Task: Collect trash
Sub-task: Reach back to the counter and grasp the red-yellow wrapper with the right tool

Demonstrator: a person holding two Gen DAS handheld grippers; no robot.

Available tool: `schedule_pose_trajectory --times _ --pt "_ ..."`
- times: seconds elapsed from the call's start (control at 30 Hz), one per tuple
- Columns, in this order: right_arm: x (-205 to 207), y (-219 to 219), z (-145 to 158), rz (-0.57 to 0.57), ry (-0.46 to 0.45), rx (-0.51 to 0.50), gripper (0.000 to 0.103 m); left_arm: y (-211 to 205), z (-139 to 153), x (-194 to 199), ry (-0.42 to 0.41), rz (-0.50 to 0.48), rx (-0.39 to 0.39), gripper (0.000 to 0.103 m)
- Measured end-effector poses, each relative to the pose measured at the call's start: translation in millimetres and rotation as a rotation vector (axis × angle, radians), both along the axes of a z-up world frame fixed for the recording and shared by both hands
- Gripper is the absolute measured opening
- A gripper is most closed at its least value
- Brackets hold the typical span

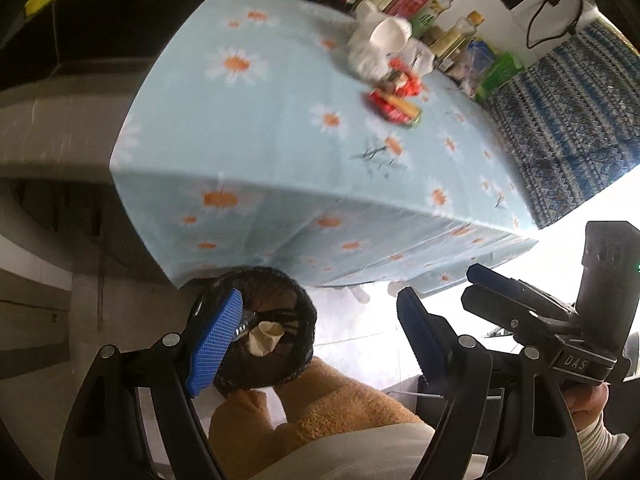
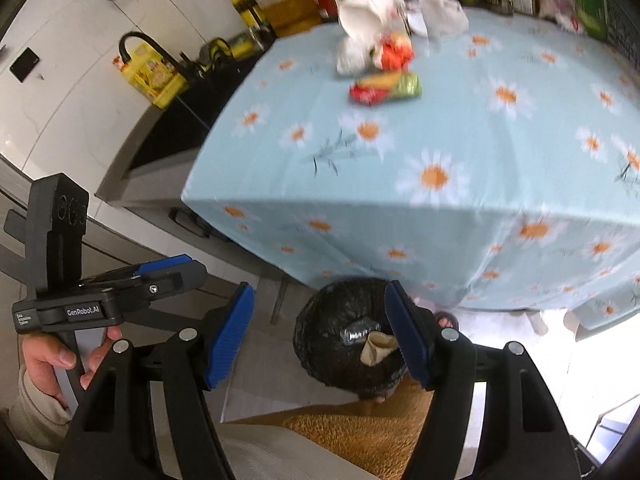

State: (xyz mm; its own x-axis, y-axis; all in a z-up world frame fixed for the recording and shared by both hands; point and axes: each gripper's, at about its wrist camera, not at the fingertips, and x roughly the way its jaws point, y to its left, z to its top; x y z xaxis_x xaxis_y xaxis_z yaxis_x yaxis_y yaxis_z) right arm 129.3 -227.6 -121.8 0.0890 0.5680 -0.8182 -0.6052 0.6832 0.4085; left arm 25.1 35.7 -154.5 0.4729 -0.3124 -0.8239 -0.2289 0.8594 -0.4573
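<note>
The left gripper (image 1: 316, 344) is hanging with its jaws standing apart and nothing between them; the right gripper (image 2: 320, 340) is doing the same, empty and roughly half open. Below both, a black-lined bin (image 2: 344, 344) is sitting on the floor by the table's near corner, holding a crumpled paper cup (image 2: 378, 347) and a bit of foil. On the daisy tablecloth (image 1: 280, 128), the trash is lying well apart from the grippers: a red-and-yellow wrapper (image 1: 394, 106), and behind it crumpled white paper (image 1: 376, 46). Bottles and boxes are lining the far edge.
</note>
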Motion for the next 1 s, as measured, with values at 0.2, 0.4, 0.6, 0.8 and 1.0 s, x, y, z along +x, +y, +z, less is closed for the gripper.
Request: schedule_pose_trajectory --times 0.2,0.4,0.6,0.8,1.0 --pt "18 3 33 0.013 -0.043 0.048 0.068 -7 25 15 -0.050 -0.021 0.045 0.077" --pt "47 7 56 0.030 -0.098 0.070 0.068 -9 40 32 -0.082 -0.005 0.050 0.077" --pt "90 21 63 0.067 -0.130 0.063 0.068 -2 48 48 -0.101 0.061 0.060 0.077" --pt "137 45 62 0.142 -0.177 0.042 0.068 8 48 61 -0.079 0.136 0.065 0.077" --pt "186 67 38 0.152 -0.123 0.024 0.068 13 36 74 -0.026 0.200 0.065 0.077"
